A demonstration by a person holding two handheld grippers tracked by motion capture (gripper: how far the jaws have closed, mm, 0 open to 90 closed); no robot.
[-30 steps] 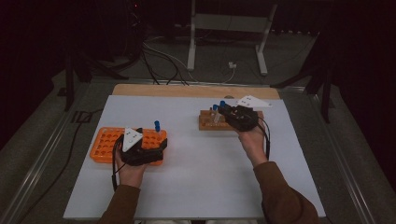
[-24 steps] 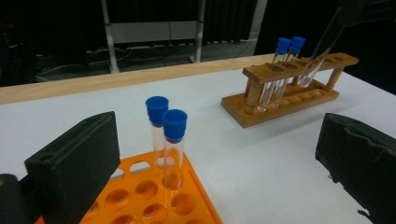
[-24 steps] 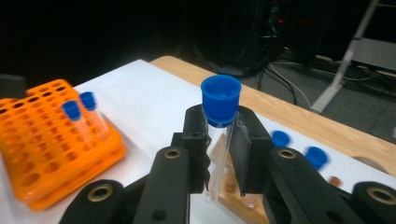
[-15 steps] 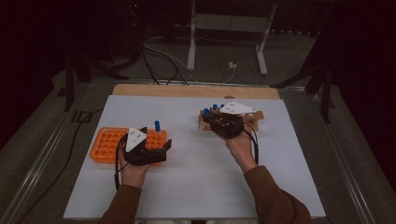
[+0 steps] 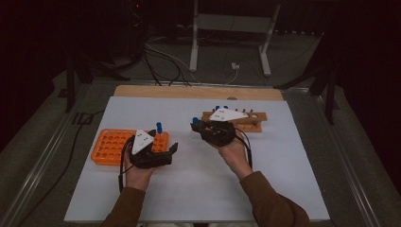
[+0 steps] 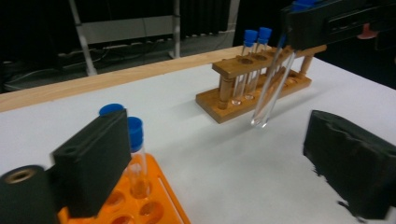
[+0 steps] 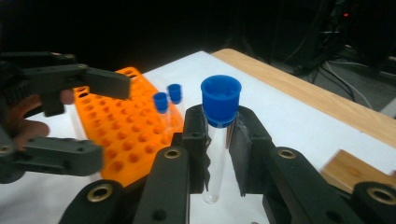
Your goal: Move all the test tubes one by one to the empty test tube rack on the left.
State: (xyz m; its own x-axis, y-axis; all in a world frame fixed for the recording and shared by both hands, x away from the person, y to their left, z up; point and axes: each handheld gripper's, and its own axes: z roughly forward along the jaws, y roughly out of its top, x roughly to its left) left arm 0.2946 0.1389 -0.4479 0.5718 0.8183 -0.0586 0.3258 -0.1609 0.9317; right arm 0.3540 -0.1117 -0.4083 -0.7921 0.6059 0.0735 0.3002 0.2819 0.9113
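Observation:
My right gripper (image 7: 219, 154) is shut on a clear test tube (image 7: 215, 172) with a blue cap and holds it upright above the white sheet. In the high view the right gripper (image 5: 198, 128) hangs between the wooden rack (image 5: 253, 124) and the orange rack (image 5: 109, 145). My left gripper (image 5: 171, 152) rests at the orange rack's right end; its jaws have just been closing a little and stand open with nothing between them. In the left gripper view the left gripper (image 6: 224, 172) faces the held tube (image 6: 272, 88). Two blue-capped tubes (image 6: 135, 154) stand in the orange rack (image 6: 161, 205).
The wooden rack (image 6: 233, 100) holds two more capped tubes (image 6: 250, 51). A wooden board (image 5: 198, 92) edges the sheet's far side. Cables (image 5: 165, 56) and a metal stand (image 5: 194, 42) lie on the floor beyond the table.
My right gripper has carried the tube left, away from the wooden rack and toward the orange rack. The left hand has stayed in place.

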